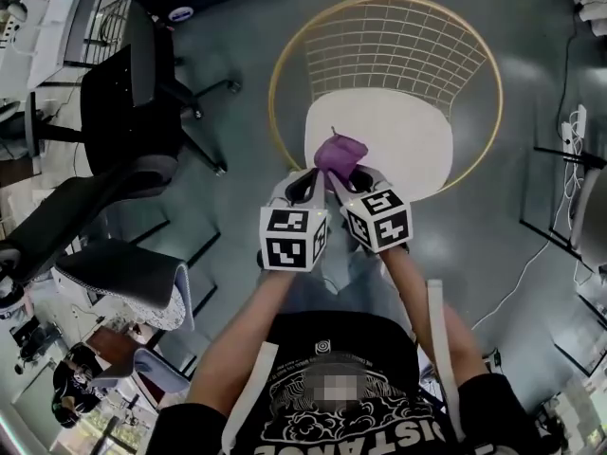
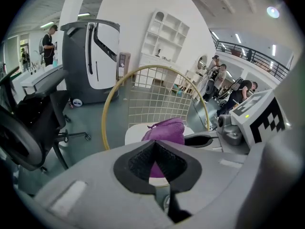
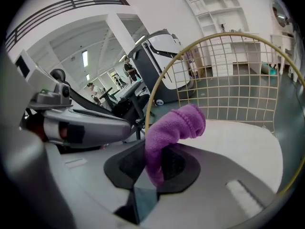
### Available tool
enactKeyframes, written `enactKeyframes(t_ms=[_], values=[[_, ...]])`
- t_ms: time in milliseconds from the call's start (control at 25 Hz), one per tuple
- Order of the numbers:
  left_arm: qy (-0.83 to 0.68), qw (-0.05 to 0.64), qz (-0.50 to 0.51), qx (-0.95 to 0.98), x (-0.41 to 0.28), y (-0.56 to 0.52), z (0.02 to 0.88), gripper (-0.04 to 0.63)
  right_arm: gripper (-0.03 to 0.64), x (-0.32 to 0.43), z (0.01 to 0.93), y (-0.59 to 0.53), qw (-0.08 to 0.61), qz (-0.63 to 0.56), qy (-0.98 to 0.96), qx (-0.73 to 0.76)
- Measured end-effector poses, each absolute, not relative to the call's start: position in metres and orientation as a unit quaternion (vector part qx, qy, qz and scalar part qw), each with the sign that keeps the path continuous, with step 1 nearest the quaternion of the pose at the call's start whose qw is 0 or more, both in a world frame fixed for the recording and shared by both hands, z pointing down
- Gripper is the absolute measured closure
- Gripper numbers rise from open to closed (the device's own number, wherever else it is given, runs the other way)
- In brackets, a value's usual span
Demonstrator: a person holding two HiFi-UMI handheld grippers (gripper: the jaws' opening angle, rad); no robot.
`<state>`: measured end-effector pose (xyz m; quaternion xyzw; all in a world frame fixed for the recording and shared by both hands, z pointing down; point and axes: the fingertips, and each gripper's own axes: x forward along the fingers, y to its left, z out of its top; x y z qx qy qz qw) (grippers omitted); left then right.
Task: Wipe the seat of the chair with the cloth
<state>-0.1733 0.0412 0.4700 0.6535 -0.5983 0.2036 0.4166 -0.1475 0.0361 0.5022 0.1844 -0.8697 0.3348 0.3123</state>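
Note:
A chair with a gold wire back [image 1: 398, 36] and a white seat [image 1: 398, 140] stands on the grey floor in front of me. My right gripper [image 1: 340, 176] is shut on a purple cloth [image 1: 339, 152], held bunched just above the seat's near edge. In the right gripper view the cloth [image 3: 176, 125] rises out of the closed pads of that gripper [image 3: 155, 165] and curls over the seat [image 3: 238, 142]. Close beside it on the left, my left gripper [image 1: 305, 186] has its jaws together; in its own view [image 2: 153, 149] the cloth [image 2: 164, 130] lies just beyond the tips.
Black office chairs [image 1: 123, 93] and a grey seat [image 1: 123, 273] stand on the floor to the left. Cables and a power strip [image 1: 572, 136] lie at the right. A large grey and white machine [image 2: 90, 56], white shelves and several people are in the background.

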Motion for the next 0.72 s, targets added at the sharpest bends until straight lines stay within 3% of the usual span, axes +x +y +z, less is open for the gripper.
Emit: enactKeyframes(t_ms=[360,720], values=[[-0.554,0.455,0.224,0.660,-0.207,0.009,0.521,0.595,0.557,-0.203,0.559,-0.014,0.327,0.356,-0.854,0.193],[-0.512,0.448,0.247,0.690,-0.225,-0.016,0.539,0.595,0.557,-0.222,0.597,-0.040,0.318,0.403,-0.827,0.230]])
